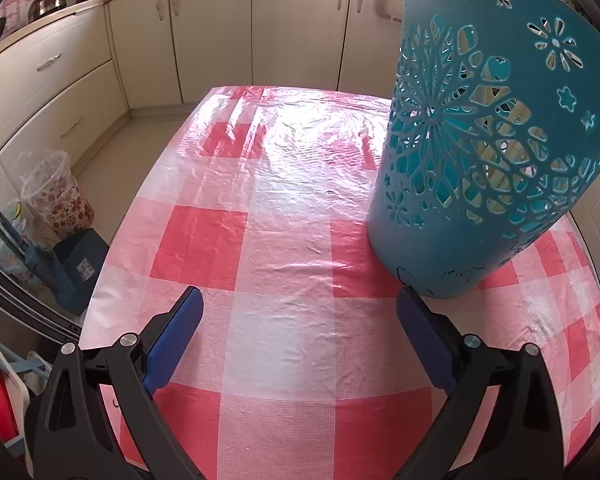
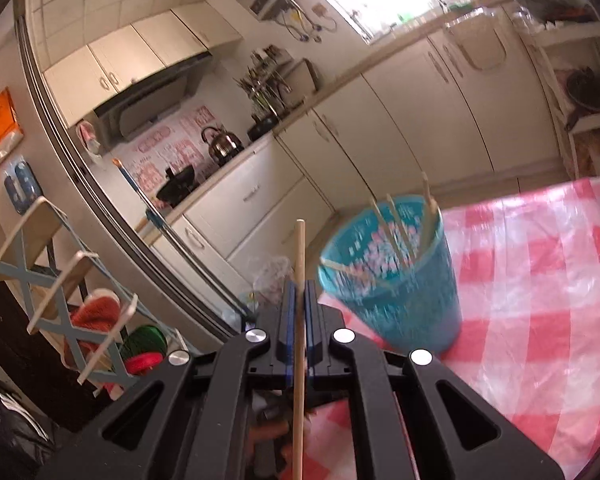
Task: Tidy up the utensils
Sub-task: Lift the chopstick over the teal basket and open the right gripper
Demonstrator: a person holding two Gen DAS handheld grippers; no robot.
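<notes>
A checked table fills mid-frame, and a teal holder is seen right of centre on it, with several chopsticks leaned inside. One chopstick is pinched upright at lower centre by the right gripper; the loading step is judged in hand, and its tip must next be brought over the rim. The left gripper is held spread, empty, beside the holder's base.

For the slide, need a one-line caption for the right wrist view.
Right gripper clamps a single wooden chopstick beside the teal holder already holding chopsticks on the checked tablecloth.
</notes>
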